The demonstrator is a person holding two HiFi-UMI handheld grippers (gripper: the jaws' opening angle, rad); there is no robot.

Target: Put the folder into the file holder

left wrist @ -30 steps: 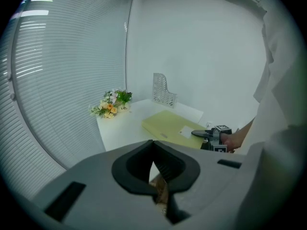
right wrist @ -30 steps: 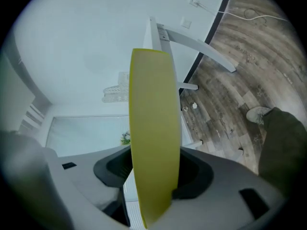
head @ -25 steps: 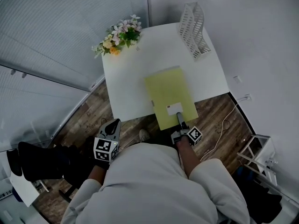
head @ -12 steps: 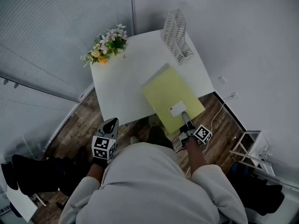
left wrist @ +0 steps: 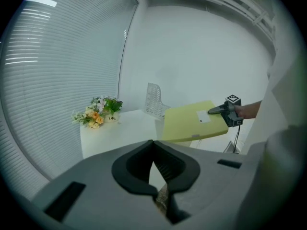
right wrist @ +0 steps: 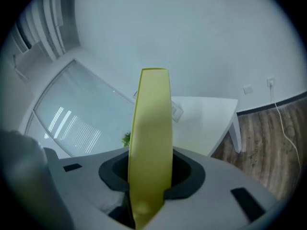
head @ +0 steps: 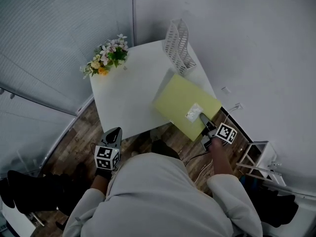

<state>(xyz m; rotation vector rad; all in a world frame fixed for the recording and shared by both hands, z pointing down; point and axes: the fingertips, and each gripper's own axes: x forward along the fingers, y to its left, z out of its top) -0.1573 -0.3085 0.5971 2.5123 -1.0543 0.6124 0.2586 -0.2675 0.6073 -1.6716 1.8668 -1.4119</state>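
Observation:
The yellow-green folder point(head: 183, 102) with its white label point(head: 192, 113) hangs tilted over the right front corner of the white table point(head: 126, 95). My right gripper point(head: 201, 117) grips its near edge, and its jaws are still closing with the folder between them. In the right gripper view the folder point(right wrist: 151, 128) runs edge-on straight out of the jaws. The white mesh file holder point(head: 177, 44) stands upright at the table's far right edge, beyond the folder. My left gripper point(head: 112, 136) hangs below the table's front left, shut and holding nothing. The left gripper view shows the folder point(left wrist: 192, 123) and file holder point(left wrist: 154, 105).
A bunch of flowers point(head: 105, 58) sits at the table's far left corner. Walls close in behind and to the right of the table. On the wooden floor at the right are a cable point(head: 232, 113) and a white rack point(head: 256, 159).
The folder has risen off the table's front edge, swung to the right and tilted, carried by my right gripper. My left gripper stays low at the front left.

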